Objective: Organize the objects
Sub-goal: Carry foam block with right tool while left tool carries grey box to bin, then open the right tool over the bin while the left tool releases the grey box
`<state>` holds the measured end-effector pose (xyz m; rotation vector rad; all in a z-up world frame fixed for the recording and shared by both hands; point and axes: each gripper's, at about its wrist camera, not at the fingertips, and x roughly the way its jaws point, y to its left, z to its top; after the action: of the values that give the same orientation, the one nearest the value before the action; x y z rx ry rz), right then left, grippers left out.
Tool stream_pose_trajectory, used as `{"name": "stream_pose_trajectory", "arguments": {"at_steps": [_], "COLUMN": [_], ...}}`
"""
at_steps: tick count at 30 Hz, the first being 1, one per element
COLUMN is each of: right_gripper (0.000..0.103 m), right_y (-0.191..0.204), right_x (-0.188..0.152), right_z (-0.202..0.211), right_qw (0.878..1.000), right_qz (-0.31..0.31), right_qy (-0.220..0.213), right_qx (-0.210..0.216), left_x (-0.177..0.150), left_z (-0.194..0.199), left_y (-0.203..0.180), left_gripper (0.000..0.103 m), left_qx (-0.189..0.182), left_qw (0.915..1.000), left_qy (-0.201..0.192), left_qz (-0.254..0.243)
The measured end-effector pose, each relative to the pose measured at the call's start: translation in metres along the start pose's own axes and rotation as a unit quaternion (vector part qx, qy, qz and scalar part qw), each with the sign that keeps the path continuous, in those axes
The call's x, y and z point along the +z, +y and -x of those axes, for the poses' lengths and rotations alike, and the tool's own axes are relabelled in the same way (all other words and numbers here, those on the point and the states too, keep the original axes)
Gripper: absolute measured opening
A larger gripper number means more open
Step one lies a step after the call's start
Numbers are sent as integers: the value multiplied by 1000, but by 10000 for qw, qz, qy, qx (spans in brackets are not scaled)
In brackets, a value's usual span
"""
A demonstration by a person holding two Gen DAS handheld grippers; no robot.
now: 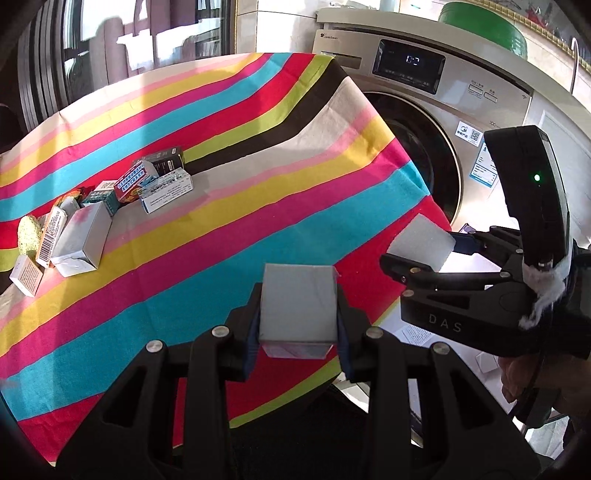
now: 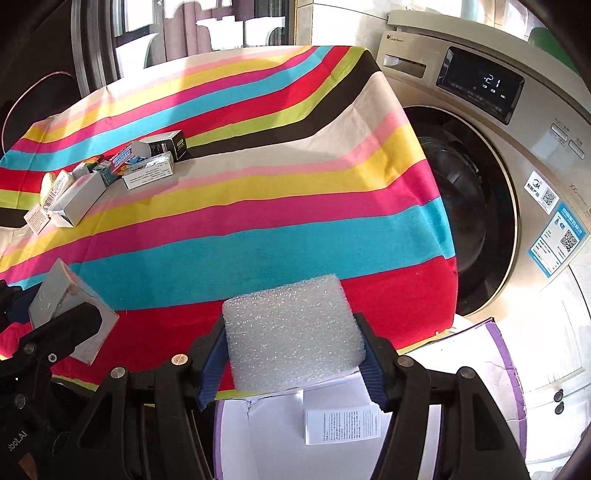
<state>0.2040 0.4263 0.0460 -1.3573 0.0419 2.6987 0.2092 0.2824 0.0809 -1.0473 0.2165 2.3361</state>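
My left gripper [image 1: 298, 347] is shut on a small grey box [image 1: 298, 306], held above the near edge of the striped tablecloth [image 1: 221, 184]. My right gripper [image 2: 291, 373] is shut on a white foam block [image 2: 293, 328], over the table's near right corner. In the left wrist view the right gripper [image 1: 417, 254] shows at the right with the foam block [image 1: 423, 243]. In the right wrist view the left gripper [image 2: 74, 325] shows at the lower left with the grey box [image 2: 59, 291]. Several small cartons [image 1: 110, 206] [image 2: 110, 177] lie clustered at the table's far left.
A front-loading washing machine [image 1: 443, 122] [image 2: 498, 166] stands just right of the table, its door opening dark. Below the right gripper sits a purple-rimmed white box [image 2: 498, 354] holding a leaflet [image 2: 343, 424]. A green basin [image 1: 480, 26] rests on the machine.
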Motion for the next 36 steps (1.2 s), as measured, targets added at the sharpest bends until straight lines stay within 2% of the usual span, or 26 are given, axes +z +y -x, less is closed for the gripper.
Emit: {"name": "stream_pose_trajectory", "arguments": {"at_steps": [9,17,18,19,22,24,28,36], "right_gripper": [63,65,65,67,73,77,82,82], "right_y": [-44,-75,-78,-81,-89,-94,-95,-77], "right_x": [-26,-49,-51,-53,-59,-61,-62,-49], "right_z": [2,6,7,8,8,8,8,8], "right_qw": [9985,9952,9947,9942,9925,9915,9914,9931], "right_qz": [-325,-497,-516,-542,-650,-719,-747,-735], "right_qy": [212,447,462,486,538,559,535,417], "right_qx": [-383,-721,-760,-793,-881,-931,-935,-813], "left_x": [-3,-11,-12,-12,-12,-12,-10,-10], "left_z": [-17,-29,-30,-30,-28,-27,-28,-21], "left_y": [-57,-82,-85,-89,-93,-93,-85,-49], "left_gripper": [38,38,39,45,62,65,65,66], "left_qx": [-654,-1224,-1315,-1395,-1417,-1424,-1393,-1241], "left_qw": [9964,9890,9877,9863,9859,9860,9870,9915], "left_qy": [369,649,660,673,631,626,596,351], "left_qz": [-404,-527,-539,-563,-623,-604,-533,-152]}}
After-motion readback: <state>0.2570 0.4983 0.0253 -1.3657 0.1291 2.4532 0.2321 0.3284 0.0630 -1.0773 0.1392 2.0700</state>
